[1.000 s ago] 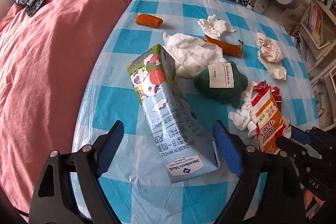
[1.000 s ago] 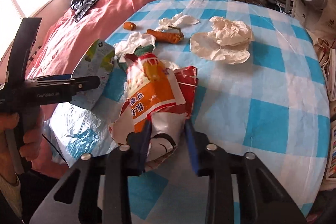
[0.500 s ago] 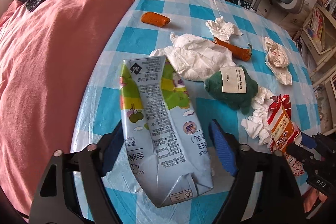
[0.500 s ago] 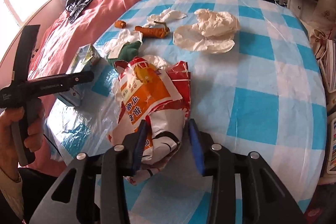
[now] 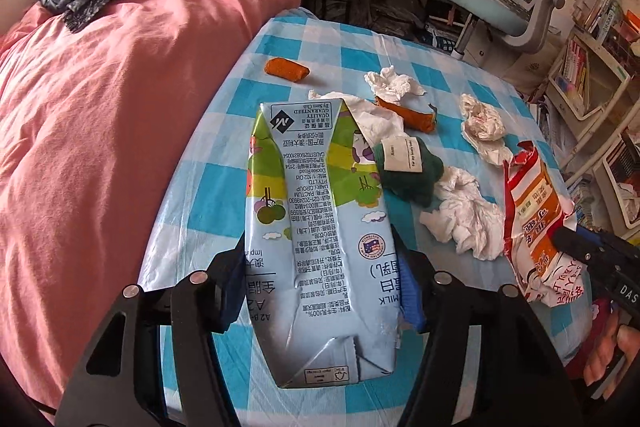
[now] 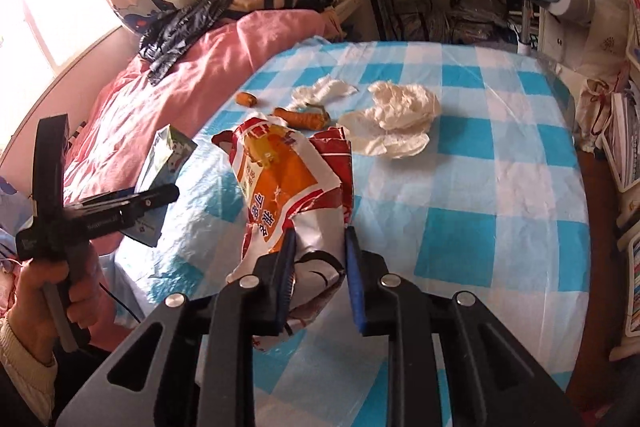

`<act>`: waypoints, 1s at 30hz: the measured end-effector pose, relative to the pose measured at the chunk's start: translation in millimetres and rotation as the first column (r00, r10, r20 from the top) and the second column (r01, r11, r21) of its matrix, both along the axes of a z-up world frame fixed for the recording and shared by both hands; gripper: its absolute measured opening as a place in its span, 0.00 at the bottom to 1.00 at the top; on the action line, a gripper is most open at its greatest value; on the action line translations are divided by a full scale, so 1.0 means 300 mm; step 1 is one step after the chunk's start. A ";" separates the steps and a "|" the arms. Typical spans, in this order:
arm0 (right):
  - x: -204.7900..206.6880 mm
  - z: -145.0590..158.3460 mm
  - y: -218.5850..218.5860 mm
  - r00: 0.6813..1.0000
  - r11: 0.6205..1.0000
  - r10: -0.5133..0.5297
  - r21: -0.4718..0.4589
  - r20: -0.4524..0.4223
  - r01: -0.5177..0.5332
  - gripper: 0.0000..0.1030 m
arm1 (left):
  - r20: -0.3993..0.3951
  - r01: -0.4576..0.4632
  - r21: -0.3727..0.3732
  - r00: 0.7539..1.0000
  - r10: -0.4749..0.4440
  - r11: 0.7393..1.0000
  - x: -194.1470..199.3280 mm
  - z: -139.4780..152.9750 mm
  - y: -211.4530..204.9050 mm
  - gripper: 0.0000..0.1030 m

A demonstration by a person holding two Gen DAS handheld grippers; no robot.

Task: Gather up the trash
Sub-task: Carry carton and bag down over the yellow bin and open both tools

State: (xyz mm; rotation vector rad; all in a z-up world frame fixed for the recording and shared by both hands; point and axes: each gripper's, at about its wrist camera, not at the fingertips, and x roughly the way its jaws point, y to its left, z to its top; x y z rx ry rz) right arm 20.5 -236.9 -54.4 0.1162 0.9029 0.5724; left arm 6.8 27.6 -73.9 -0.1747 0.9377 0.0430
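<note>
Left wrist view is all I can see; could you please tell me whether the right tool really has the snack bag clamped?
Observer: Yes. In the right wrist view, the right tool has both fingers pressed onto the white lower end of the snack bag.
Operator: Thank you. Does the table run on past the bag?
Observer: It does. The checked tablecloth extends well to the right of the bag.
Operator: And who is holding the left tool with the milk carton?
Observer: A bare hand with a cream sleeve cuff grips its handle.
</note>
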 end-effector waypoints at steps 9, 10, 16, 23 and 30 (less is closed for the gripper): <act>-0.181 0.053 -0.045 0.998 0.992 -0.006 0.127 0.060 -0.001 0.24 | 0.057 -0.007 -0.012 0.998 0.008 1.000 -0.252 0.033 -0.044 0.58; -0.215 0.047 -0.033 0.998 0.993 0.007 0.114 0.061 -0.013 0.24 | 0.052 0.004 -0.006 0.999 -0.003 1.000 -0.282 0.028 -0.064 0.58; -0.428 -0.020 0.046 0.995 0.995 0.094 -0.030 0.033 -0.093 0.24 | 0.033 0.054 0.013 0.998 -0.055 0.998 -0.433 -0.004 -0.138 0.58; -0.642 -0.155 0.106 0.987 0.975 0.138 -0.166 -0.083 -0.150 0.26 | -0.005 0.096 0.024 0.995 -0.096 0.995 -0.560 -0.038 -0.195 0.58; -0.684 -0.179 0.083 0.991 0.969 0.099 -0.216 -0.092 -0.117 0.54 | -0.060 0.145 0.041 0.988 -0.143 0.989 -0.681 -0.082 -0.255 0.58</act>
